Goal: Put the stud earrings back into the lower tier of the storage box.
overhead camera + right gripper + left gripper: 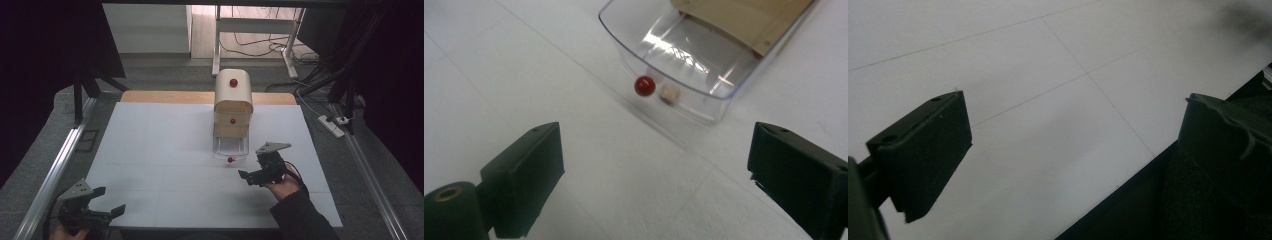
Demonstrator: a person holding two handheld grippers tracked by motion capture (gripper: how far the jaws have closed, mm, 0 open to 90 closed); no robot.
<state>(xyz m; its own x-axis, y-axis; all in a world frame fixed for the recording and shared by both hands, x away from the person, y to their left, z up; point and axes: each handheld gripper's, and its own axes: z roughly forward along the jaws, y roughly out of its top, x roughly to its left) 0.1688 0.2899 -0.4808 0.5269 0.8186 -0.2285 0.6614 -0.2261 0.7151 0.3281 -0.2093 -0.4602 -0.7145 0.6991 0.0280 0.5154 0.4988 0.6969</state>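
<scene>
White table top (pixel 165 165): a pale sheet crossed by thin seam lines carries everything you work on; a wooden edge shows along its far side.
Wooden cabinet (pixel 233 102): a small, round-topped chest stands upright near the far middle of the table, with one red knob on its upper front and another lower down.
Clear drawer (pixel 230 148): the transparent bottom tray is pulled out towards you from under the cabinet and lies flat on the table; in the right gripper view (pixel 674 60) its curved front wall faces your jaws.
Right gripper (pixel 260 167): you hold it just in front of the drawer, a little to the right of it; its jaws stand wide apart with nothing between them, pads clear of the drawer.
Left gripper (pixel 107 201): you hold it at the near left corner of the table, well apart from the cabinet; its jaws are spread and grasp nothing.
Red drawer knob (pixel 644 85): a small red ball sits on the front wall of the drawer, ahead of your right jaws and untouched.
</scene>
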